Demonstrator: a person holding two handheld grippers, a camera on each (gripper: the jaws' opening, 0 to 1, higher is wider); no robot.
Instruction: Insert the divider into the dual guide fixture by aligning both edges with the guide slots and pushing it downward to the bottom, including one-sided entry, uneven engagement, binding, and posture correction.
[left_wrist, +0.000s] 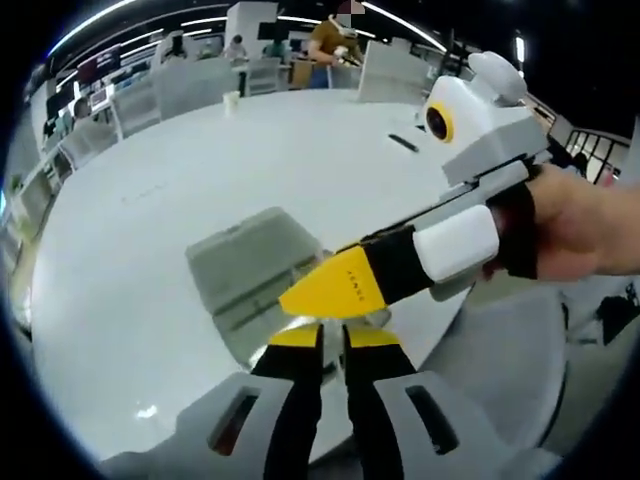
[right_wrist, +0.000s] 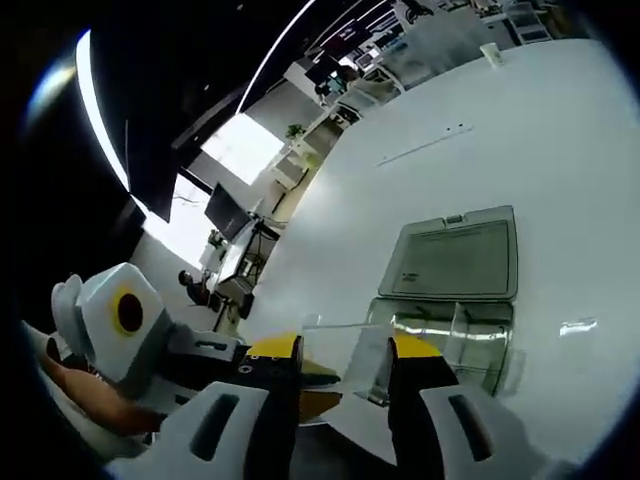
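In the right gripper view, the right gripper (right_wrist: 342, 365) stands with its yellow-tipped black fingers (right_wrist: 275, 350) spread wide; a thin, clear plastic divider sheet (right_wrist: 345, 350) lies in the gap between them, and whether the pads bear on it cannot be told. In the left gripper view, the left gripper (left_wrist: 333, 335) shows its fingers (left_wrist: 296, 337) drawn close, with only a narrow gap; nothing visible sits between them. The right gripper's yellow tip crosses just beyond them, from 3 o'clock.

Beyond the fingers, at 1 o'clock in the right gripper view, sits the clear plastic dual guide fixture (right_wrist: 455, 335), a box with its hinged grey-tinted lid (right_wrist: 455, 258) laid open flat behind it. The divider is at the fixture's near edge, not seated.

The fixture rests on a round white worktop (left_wrist: 140, 230).

Handling assessment: the divider appears light, thin, fairly stiff and smooth-faced, hence slippery and liable to flex or rack. Grip it on the flat faces near the upper edge, centred, leaving both side edges free for the slots.
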